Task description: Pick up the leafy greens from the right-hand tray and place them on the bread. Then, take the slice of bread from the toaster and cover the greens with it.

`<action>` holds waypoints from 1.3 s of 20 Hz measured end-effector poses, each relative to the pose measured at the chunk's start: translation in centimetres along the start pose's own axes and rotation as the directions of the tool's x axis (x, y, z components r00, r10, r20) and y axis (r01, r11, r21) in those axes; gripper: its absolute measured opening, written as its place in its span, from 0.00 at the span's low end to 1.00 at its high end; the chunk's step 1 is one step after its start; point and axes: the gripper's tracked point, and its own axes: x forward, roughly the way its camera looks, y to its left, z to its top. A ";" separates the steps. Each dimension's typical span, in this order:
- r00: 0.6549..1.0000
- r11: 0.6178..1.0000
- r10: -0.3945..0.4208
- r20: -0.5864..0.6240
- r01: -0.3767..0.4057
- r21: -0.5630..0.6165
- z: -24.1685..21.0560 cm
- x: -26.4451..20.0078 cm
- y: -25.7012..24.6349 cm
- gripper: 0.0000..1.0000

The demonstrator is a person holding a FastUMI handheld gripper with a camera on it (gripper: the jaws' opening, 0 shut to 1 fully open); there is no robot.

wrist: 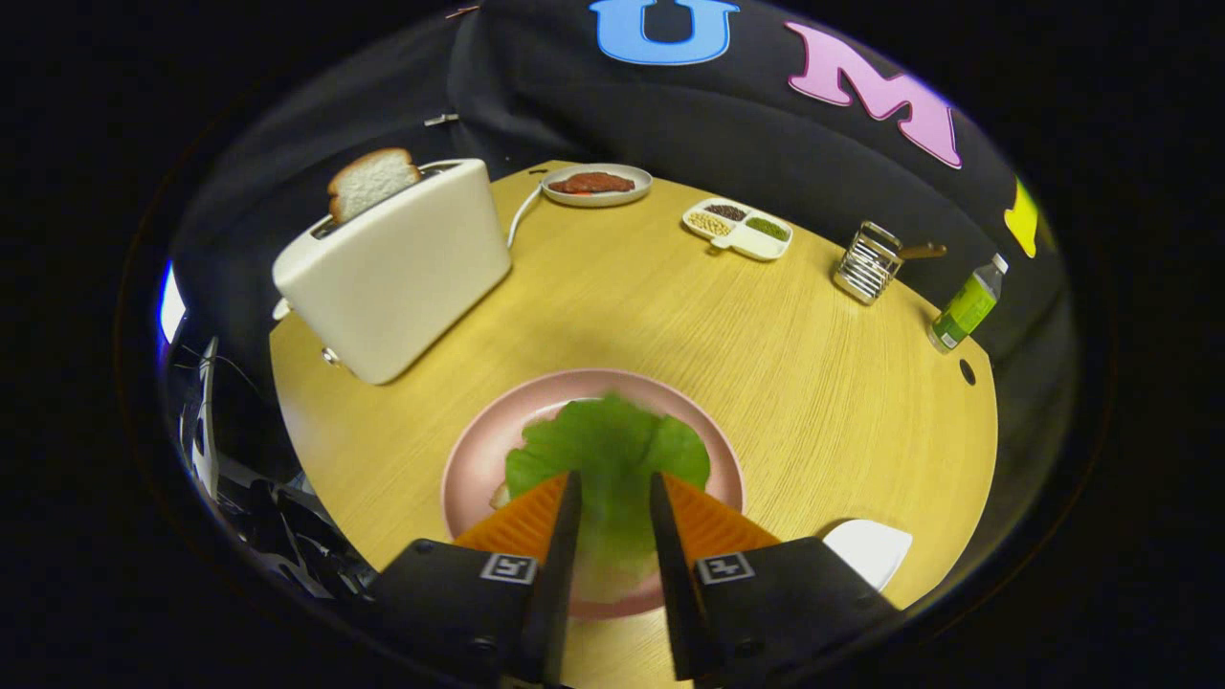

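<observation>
My tongs [614, 483] stood apart astride the limp, light leafy greens [608, 450] on the pink plate [478, 459]; the stiffer bread [371, 180] looked best gripped by its crust edges

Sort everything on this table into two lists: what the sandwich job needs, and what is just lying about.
Needed:
- gripper, fingers apart around the green lettuce leaf
- round pink plate
- bread slice standing in the cream toaster

Lying about:
- grey plate of red food
- white three-part dish
- metal rack
- green bottle
</observation>
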 end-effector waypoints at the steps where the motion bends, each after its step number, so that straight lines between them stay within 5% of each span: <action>1: 1.000 1.000 -0.008 0.010 0.008 0.003 0.1 0.0 -0.1 0.64; 3: 0.999 1.000 -0.003 0.045 0.003 0.005 0.9 -0.7 0.1 0.77; 10: 0.980 0.999 -0.017 0.200 0.011 0.030 4.8 -6.4 -0.1 0.79; 14: 0.935 1.000 0.023 0.353 -0.027 0.007 9.6 -11.5 2.3 0.81; 20: 0.792 0.990 0.060 0.608 0.031 -0.138 18.1 -20.1 6.4 0.83; 26: 0.607 0.928 0.135 0.783 0.201 -0.315 24.8 -28.4 11.7 0.89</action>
